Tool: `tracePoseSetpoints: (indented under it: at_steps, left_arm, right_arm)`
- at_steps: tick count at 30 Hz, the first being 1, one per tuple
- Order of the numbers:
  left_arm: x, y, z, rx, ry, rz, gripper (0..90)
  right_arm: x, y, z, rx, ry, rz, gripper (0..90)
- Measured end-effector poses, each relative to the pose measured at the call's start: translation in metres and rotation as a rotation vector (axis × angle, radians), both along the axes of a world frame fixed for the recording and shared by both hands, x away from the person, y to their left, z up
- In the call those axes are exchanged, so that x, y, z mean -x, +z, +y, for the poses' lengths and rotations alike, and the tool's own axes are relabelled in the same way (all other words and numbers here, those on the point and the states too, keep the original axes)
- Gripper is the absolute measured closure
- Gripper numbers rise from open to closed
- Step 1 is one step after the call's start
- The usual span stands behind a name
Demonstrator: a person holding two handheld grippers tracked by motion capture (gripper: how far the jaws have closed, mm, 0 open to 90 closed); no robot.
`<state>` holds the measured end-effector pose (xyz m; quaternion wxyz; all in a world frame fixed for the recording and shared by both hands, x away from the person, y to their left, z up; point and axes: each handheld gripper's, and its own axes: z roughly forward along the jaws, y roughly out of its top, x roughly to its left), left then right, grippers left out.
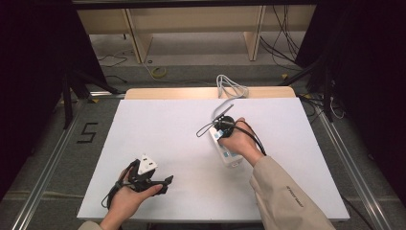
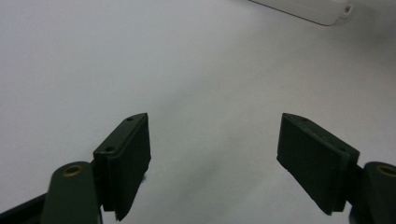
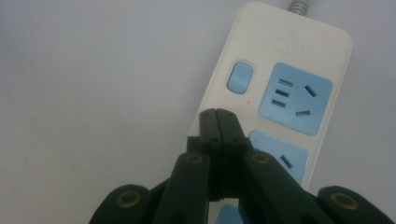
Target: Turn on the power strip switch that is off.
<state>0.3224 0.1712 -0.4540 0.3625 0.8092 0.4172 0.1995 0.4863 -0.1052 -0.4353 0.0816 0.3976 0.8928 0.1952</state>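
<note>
Right gripper (image 3: 217, 112) closed, seemingly touching power strip (image 3: 299, 56)

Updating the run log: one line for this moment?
right gripper: shut, above power strip, near blue switch | left gripper: open, empty | table

Glossy white plastic power strip (image 3: 285, 88)
</note>
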Motion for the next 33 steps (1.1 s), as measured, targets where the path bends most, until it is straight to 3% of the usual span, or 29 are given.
tracePoseSetpoints:
  at_steps: [33]
  left_arm:
    - [-0.0002, -0.0002, -0.0001, 0.004, -0.003, 0.005, 25.3]
  right_arm:
    - [0.0001, 0.0003, 0.0040, 0.029, 0.001, -0.001, 90.0]
